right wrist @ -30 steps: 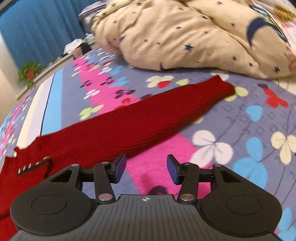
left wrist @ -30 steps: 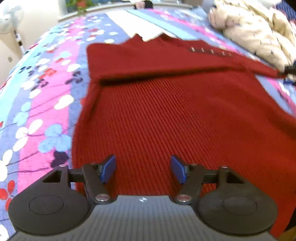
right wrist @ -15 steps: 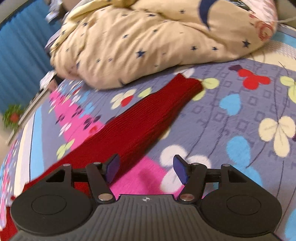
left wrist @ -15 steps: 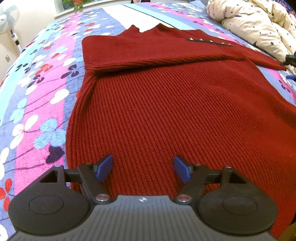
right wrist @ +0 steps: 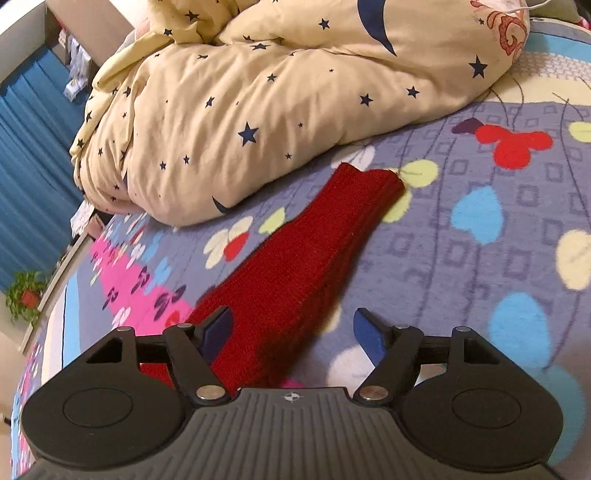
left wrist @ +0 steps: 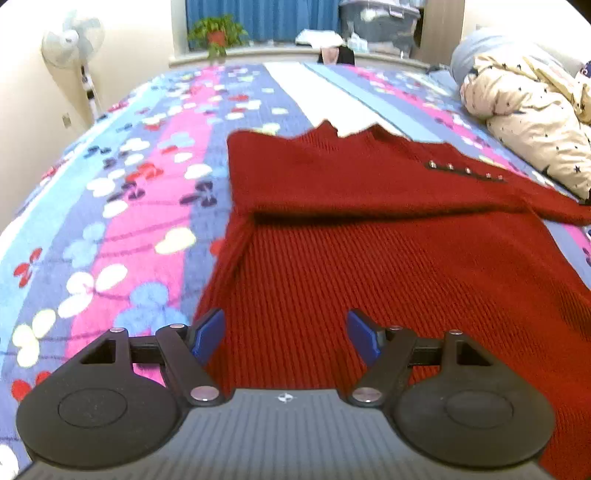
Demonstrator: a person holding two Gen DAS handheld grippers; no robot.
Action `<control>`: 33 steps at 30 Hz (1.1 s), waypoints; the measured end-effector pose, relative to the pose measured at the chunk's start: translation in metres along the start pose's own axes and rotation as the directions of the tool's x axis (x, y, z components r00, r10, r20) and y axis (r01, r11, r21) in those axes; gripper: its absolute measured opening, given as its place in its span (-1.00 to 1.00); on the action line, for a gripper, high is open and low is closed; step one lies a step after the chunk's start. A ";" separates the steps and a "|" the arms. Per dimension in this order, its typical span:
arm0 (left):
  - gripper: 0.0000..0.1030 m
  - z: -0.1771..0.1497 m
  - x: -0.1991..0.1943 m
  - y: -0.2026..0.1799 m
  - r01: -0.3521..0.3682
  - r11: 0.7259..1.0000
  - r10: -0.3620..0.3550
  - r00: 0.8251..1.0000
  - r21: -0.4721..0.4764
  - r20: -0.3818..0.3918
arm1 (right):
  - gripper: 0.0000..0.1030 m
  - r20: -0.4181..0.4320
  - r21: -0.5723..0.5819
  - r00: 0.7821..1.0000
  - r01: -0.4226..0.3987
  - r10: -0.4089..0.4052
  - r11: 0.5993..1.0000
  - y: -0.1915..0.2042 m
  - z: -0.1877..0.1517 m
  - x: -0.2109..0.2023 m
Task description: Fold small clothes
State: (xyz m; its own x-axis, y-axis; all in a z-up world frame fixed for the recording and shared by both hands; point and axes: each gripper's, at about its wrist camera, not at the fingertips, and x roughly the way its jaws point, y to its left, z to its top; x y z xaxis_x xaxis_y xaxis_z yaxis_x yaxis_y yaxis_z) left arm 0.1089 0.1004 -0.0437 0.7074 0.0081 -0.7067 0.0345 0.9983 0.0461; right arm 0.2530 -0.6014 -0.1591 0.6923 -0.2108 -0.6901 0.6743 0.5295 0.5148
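A dark red knitted sweater (left wrist: 369, 266) lies flat on the flowered bedspread (left wrist: 122, 206), neck at the far end, one sleeve folded across the chest. My left gripper (left wrist: 284, 332) is open and empty over its lower body near the left side edge. In the right wrist view the sweater's other sleeve (right wrist: 314, 251) lies stretched out, cuff far from me beside the quilt. My right gripper (right wrist: 293, 332) is open and empty just above that sleeve, with the sleeve passing between the fingers.
A bunched cream quilt with dark stars (right wrist: 277, 99) lies close behind the sleeve's cuff and shows at the right of the left wrist view (left wrist: 535, 122). A fan (left wrist: 70, 40) and a potted plant (left wrist: 216, 33) stand beyond the bed.
My right gripper has moved along the sleeve toward its cuff, and the sleeve now lies between its fingers. My left gripper has tipped up and shifted slightly left over the sweater's body.
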 end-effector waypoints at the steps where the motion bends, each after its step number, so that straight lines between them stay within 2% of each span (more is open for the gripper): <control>1: 0.52 0.002 -0.001 -0.001 -0.007 1.000 0.007 1.000 0.002 0.014 | 0.16 0.010 -0.003 1.000 0.002 -0.002 1.000 0.003 0.000 0.002; 2: 0.52 0.004 0.000 -0.001 -0.015 1.000 0.015 0.999 0.006 0.029 | -0.27 0.011 -0.005 1.000 -0.002 0.002 1.000 0.005 -0.001 0.004; 4: 0.52 0.010 0.000 -0.002 -0.027 1.000 0.026 0.998 0.011 0.058 | -0.62 0.024 -0.004 0.999 0.029 -0.029 1.000 0.010 -0.002 0.007; 5: 0.52 0.011 0.000 -0.002 -0.029 1.000 0.028 0.997 0.008 0.069 | -0.69 0.038 -0.005 0.999 0.039 -0.039 0.999 0.012 -0.003 0.007; 8: 0.52 0.017 0.004 0.001 -0.023 1.000 0.025 0.996 -0.020 0.086 | -0.73 0.085 -0.050 0.995 0.062 -0.058 0.997 0.026 -0.005 0.002; 11: 0.52 0.022 0.011 0.003 -0.016 0.999 0.019 0.996 -0.035 0.085 | -0.74 0.155 -0.151 0.987 0.052 -0.028 0.987 0.052 -0.009 -0.010; 13: 0.52 0.025 0.014 0.003 -0.009 0.999 0.013 0.996 -0.044 0.084 | -0.75 0.206 -0.245 0.978 0.068 -0.017 0.967 0.073 -0.015 -0.021; 15: 0.52 0.028 0.014 0.005 0.005 0.998 0.000 0.996 -0.057 0.089 | -0.75 0.260 -0.384 0.966 0.092 0.012 0.919 0.106 -0.025 -0.037; 17: 0.52 0.031 0.012 0.006 0.018 0.998 -0.011 0.995 -0.064 0.100 | -0.75 0.298 -0.540 0.949 0.076 0.106 0.838 0.143 -0.045 -0.060; 20: 0.52 0.036 0.009 0.010 0.024 0.997 -0.015 0.993 -0.080 0.115 | -0.75 0.283 -0.754 0.909 0.014 0.306 0.657 0.203 -0.098 -0.103; 23: 0.52 0.040 0.005 0.018 0.035 0.992 -0.020 0.993 -0.125 0.116 | -0.74 0.114 -0.876 0.882 -0.128 0.457 0.466 0.254 -0.169 -0.137; 25: 0.52 0.042 0.004 0.024 0.046 0.987 -0.028 0.993 -0.154 0.113 | -0.72 0.003 -0.911 0.862 -0.206 0.506 0.357 0.280 -0.222 -0.152; 27: 0.52 0.042 0.003 0.028 0.054 0.984 -0.036 0.994 -0.172 0.102 | -0.62 -0.152 -0.925 0.859 -0.298 0.489 0.235 0.300 -0.280 -0.156; 28: 0.52 0.042 0.004 0.031 0.055 0.982 -0.038 0.995 -0.180 0.096 | -0.44 -0.253 -0.919 0.865 -0.355 0.432 0.173 0.307 -0.308 -0.151; 29: 0.52 0.041 0.003 0.033 0.054 0.981 -0.038 0.995 -0.189 0.090 | -0.35 -0.344 -0.902 0.869 -0.412 0.356 0.133 0.309 -0.330 -0.145; 31: 0.51 0.041 0.003 0.038 0.064 0.976 -0.048 0.996 -0.210 0.078 | -0.34 -0.448 -0.873 0.859 -0.480 0.247 0.086 0.305 -0.355 -0.142; 33: 0.51 0.041 0.003 0.044 0.086 0.966 -0.070 0.995 -0.244 0.071 | -0.21 -0.456 -0.874 0.851 -0.483 0.259 0.047 0.294 -0.355 -0.158</control>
State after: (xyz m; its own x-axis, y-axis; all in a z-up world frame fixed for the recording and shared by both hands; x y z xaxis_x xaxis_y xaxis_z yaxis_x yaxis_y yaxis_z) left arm 0.1416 0.1415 -0.0146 0.7518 -0.0663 -0.6561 -0.0783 0.9789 -0.1886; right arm 0.2505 -0.1209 -0.0789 0.6468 0.3327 -0.6862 -0.5276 0.8450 -0.0876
